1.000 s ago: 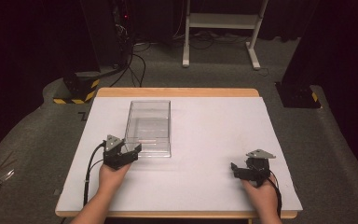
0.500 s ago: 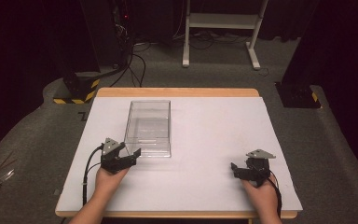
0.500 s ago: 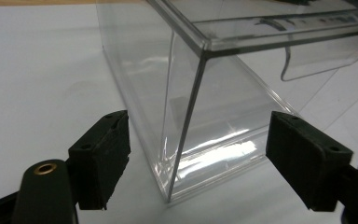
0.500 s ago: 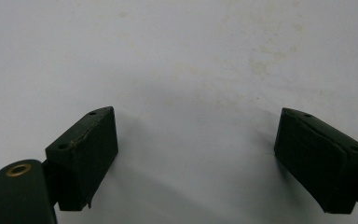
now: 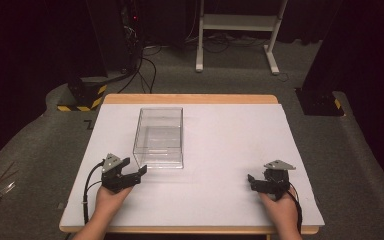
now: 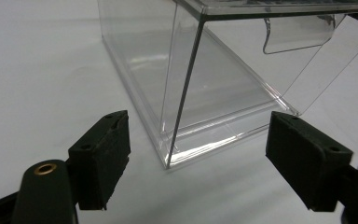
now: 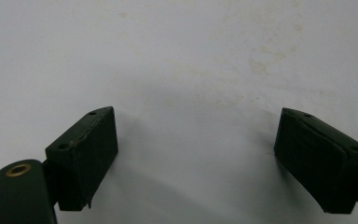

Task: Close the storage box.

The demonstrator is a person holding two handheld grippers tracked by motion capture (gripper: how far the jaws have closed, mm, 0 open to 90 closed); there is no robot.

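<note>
A clear plastic box (image 5: 159, 137) stands on the white table top (image 5: 230, 145), left of centre. In the left gripper view its near corner (image 6: 182, 93) rises just ahead of the jaws, and a clear flap hangs inside at the far end. My left gripper (image 5: 139, 173) lies on the table at the box's near left corner and is open. Its jaws have just been opening, with nothing between them (image 6: 198, 161). My right gripper (image 5: 252, 181) rests near the front right of the table, open over bare white surface (image 7: 196, 149).
The table has a wooden rim (image 5: 190, 98) at the back. Behind it on the grey floor are a white stand (image 5: 237, 22), loose cables (image 5: 145, 60) and a yellow-black striped base (image 5: 82, 95). A dark block (image 5: 322, 102) sits at the far right.
My left gripper has drawn back from the box toward the near left, and its jaws stand wider. The right gripper has stayed in place.
</note>
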